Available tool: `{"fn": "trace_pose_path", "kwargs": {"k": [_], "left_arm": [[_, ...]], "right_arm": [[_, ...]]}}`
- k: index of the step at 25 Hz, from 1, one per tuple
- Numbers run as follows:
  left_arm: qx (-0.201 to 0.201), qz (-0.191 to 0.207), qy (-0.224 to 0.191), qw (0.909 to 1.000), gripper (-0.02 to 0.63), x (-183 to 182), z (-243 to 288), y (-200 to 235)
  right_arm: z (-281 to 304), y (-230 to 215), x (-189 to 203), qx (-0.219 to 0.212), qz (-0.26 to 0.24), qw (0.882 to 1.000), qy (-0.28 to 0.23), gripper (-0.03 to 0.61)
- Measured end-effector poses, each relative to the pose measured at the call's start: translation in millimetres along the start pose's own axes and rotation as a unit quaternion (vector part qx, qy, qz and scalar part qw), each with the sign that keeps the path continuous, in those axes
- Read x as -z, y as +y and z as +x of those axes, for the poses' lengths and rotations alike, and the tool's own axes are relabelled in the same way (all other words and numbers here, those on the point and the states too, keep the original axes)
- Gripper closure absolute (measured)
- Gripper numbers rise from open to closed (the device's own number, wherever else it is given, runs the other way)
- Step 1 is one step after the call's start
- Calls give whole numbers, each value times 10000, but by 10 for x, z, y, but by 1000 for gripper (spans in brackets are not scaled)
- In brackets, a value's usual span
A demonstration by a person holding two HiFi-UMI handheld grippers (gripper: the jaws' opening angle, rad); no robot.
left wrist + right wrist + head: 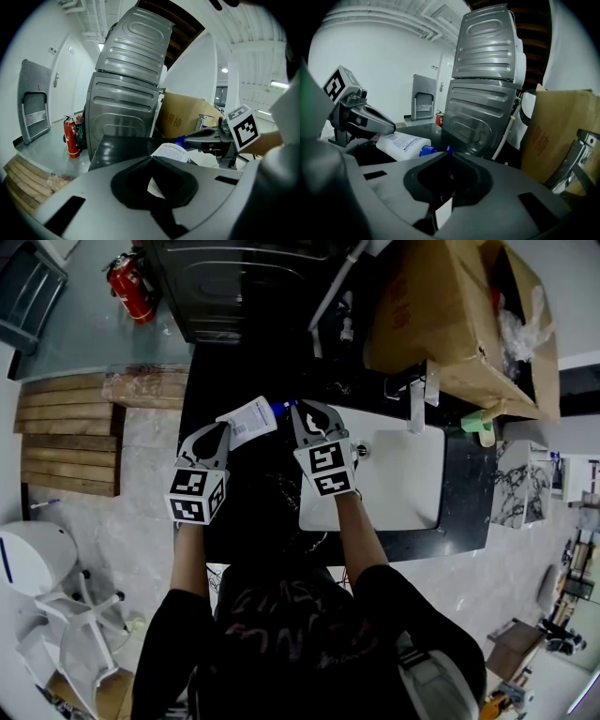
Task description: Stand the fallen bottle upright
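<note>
Head view first: the bottle [251,420], white with a blue cap, lies on its side on the black counter [244,521], just left of the white sink [403,474]. It sits at a slant between the two tools, with its base near the left gripper [221,428] and its cap end right by the tip of the right gripper [305,410]. A big cardboard box [431,315] is up on the far side of the sink, and a red fire extinguisher [131,282] stands on the floor off to the left.

Left gripper view: the left gripper [151,158] has its jaws pressed together at the tips, nothing pinched. The bottle [171,151] lies just past them, with the right gripper [187,137] reaching in at the blue cap. Behind it all there's a ribbed grey metal appliance [126,93].

Right gripper view: the right gripper [449,153] has its jaws closed up too. The bottle [401,142] lies off to the left, cap pointing this way, under the nose of the left gripper [393,126]. A scrap of blue shows right over the closed tips, and I honestly can't tell if they touch it.
</note>
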State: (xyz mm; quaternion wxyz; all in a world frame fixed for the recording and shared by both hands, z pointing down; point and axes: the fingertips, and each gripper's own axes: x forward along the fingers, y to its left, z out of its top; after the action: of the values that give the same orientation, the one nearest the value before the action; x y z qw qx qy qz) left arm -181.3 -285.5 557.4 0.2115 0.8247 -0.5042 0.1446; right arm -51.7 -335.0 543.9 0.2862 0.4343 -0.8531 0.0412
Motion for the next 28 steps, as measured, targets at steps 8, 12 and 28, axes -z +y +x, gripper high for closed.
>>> {"fn": "trace_pose_path", "kwargs": {"k": [8, 12, 28], "left_arm": [[64, -145, -80, 9998, 597, 40, -74, -33], [30, -101, -40, 9999, 597, 64, -113, -32], [19, -190, 16, 9998, 597, 172, -279, 3]], "right_arm": [[-122, 68, -229, 75, -765, 9969, -186, 545], [-202, 133, -334, 118, -1160, 9930, -209, 545], [-442, 595, -831, 308, -3454, 9373, -355, 541]]}}
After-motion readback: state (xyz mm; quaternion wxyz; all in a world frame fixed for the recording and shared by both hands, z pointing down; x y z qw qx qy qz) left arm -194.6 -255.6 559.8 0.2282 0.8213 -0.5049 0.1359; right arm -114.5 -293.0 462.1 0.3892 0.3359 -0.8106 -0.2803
